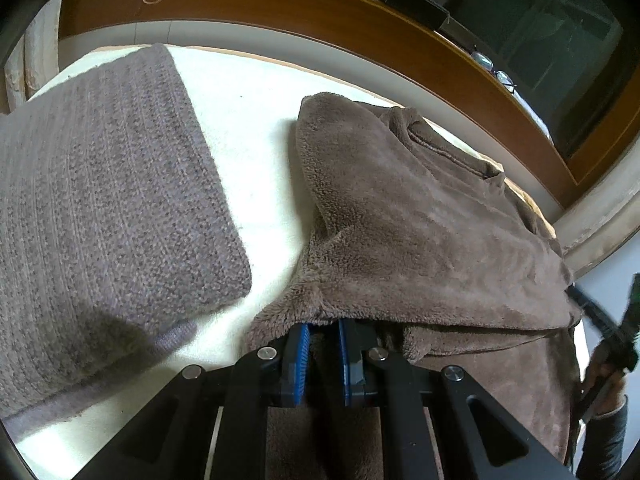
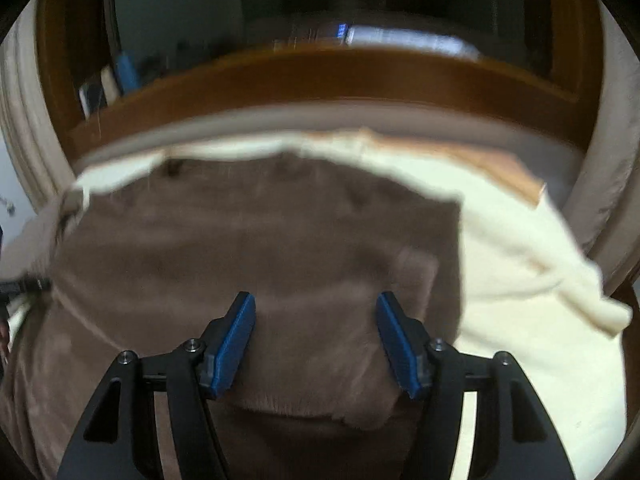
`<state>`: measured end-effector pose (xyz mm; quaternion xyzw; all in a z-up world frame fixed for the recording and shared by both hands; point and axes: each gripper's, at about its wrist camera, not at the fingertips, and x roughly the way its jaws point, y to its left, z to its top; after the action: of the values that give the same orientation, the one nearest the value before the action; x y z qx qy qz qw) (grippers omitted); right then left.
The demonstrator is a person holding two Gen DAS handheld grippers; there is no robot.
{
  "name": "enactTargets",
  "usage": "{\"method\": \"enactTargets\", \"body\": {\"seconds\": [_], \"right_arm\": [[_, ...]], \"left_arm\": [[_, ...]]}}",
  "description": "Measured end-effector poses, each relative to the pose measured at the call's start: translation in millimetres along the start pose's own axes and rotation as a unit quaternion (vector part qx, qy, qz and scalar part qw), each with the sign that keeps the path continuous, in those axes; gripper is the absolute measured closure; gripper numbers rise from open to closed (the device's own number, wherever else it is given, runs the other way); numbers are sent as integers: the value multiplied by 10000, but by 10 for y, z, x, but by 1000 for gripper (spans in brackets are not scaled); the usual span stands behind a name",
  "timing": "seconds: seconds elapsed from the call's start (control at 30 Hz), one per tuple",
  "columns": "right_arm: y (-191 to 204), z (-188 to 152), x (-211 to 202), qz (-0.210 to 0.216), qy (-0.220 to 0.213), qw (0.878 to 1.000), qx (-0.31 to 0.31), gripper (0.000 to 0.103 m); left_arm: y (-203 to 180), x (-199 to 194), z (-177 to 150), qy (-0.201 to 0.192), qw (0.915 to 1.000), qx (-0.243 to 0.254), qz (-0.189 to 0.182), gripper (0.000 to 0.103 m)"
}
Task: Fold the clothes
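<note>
A brown fleece sweater [image 1: 420,232] lies partly folded on a cream-covered bed [image 1: 256,128], neckline toward the headboard. My left gripper [image 1: 323,330] is shut on a folded edge of the brown sweater, its blue pads tucked under the fleece. In the right wrist view, which is blurred, the same sweater [image 2: 240,248] spreads below my right gripper [image 2: 316,308]. The right gripper is open and empty, its blue fingers [image 2: 236,344] wide apart just above the fabric. The right gripper also shows at the right edge of the left wrist view [image 1: 612,344].
A folded grey knit sweater [image 1: 100,208] lies on the bed to the left of the brown one. A wooden headboard [image 1: 360,28] runs along the far side, with glasses [image 1: 492,68] on its ledge. Cream sheet [image 2: 520,280] lies to the right of the sweater.
</note>
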<state>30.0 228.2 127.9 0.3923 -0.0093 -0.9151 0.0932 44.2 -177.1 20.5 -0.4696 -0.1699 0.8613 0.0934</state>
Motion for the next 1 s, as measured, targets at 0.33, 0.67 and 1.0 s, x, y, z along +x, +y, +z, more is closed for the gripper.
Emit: {"method": "enactTargets", "body": {"seconds": [0.33, 0.67, 1.0], "right_arm": [[89, 56, 147, -389, 662, 9968, -226, 36], [1278, 871, 20, 1002, 329, 9901, -928, 36], [2588, 1261, 758, 1720, 662, 9692, -1632, 36]], "left_arm": [[37, -12, -54, -124, 9998, 55, -171, 89], [78, -13, -55, -152, 9993, 42, -345, 89], [73, 8, -55, -184, 9991, 92, -373, 89]]}}
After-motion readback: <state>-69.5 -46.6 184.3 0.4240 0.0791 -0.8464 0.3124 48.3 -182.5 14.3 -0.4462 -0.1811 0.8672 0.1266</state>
